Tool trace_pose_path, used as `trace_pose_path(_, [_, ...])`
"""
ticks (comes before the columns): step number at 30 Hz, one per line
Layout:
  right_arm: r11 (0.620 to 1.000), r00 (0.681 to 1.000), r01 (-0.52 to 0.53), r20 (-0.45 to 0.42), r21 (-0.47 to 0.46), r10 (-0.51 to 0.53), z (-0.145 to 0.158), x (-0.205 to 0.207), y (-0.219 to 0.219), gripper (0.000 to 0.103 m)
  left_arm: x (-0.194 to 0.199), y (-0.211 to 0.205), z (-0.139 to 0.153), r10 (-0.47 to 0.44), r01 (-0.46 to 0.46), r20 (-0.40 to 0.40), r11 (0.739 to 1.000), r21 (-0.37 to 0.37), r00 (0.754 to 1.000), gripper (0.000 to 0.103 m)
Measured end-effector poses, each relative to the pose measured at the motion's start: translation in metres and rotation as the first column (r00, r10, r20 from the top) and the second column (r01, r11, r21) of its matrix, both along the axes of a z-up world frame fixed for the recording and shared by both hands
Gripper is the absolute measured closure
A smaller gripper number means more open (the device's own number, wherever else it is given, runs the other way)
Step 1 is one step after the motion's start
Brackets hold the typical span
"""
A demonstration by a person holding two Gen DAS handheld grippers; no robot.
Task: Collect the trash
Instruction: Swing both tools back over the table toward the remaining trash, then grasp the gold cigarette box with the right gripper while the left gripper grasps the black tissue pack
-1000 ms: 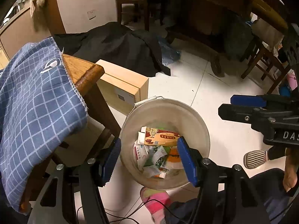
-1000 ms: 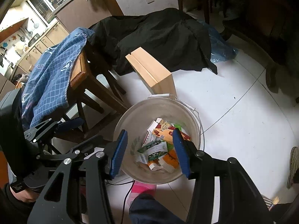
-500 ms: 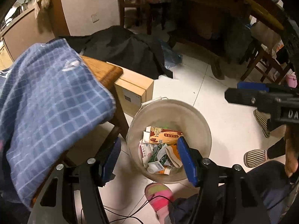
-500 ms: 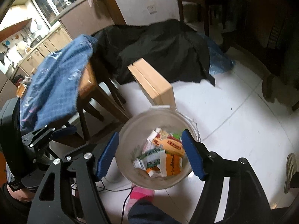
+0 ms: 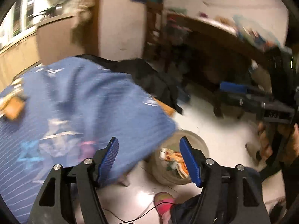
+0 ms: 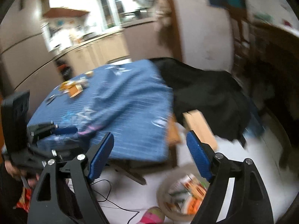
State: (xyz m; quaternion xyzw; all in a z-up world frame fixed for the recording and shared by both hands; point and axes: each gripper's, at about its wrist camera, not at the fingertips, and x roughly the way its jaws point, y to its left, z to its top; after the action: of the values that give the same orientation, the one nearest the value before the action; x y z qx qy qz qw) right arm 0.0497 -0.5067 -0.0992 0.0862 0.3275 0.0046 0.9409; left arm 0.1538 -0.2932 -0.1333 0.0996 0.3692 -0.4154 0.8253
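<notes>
Opening empty hand-held gripper [image 6: 150, 156]; blurred wrappers [image 6: 188, 192], lettering unreadable

Blue white-lined tablecloth [image 6: 119, 108], black cloth [image 6: 205, 93], beige bucket [image 5: 196, 141]

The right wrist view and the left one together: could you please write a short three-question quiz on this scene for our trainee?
1. True or false: the right gripper is carrying a piece of trash.
2. Multiple choice: the bucket stands (A) on the blue tablecloth, (B) on the white floor beside the table, (C) on the brown box.
3. Short answer: where does uncollected litter lie?

Key
1. False. Its jaws are opening and nothing is between them; the left gripper is empty too.
2. B. It stands on the floor, already holding wrappers.
3. On the blue tablecloth, at the far side of the table.
</notes>
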Motion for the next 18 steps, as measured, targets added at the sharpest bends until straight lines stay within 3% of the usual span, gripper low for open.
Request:
trace_pose_path(4, [0.983,0.984,-0.180,-0.007,-0.031,0.180,0.005,0.054,0.057,0.025,0.034,0.086,0.027,0.158,-0.158,0.055,0.987,-0.009,0.986,0.033])
trace_pose_path(6, [0.961,0.963,-0.271,-0.018,-0.054,0.271,0.005,0.086,0.092,0.025,0.056,0.135,0.037,0.250,-0.250,0.071,0.968,-0.011,0.966,0.033])
trace_pose_path(10, [0.915,0.918,-0.396,-0.034,-0.078,0.395,0.005,0.139,0.149,0.025,0.100,0.242,0.049,0.442,-0.444,0.087,0.896,-0.001,0.893,0.031])
trace_pose_path(15, [0.855,0.861,-0.509,-0.072,-0.094,0.504,-0.001,0.205,0.217,0.025,0.148,0.348,0.055,0.591,-0.597,0.118,0.802,0.028,0.798,0.030])
trace_pose_path(18, [0.829,0.835,-0.549,-0.111,-0.107,0.539,-0.007,0.240,0.247,0.025,0.179,0.401,0.058,0.625,-0.640,0.161,0.765,0.071,0.764,0.017])
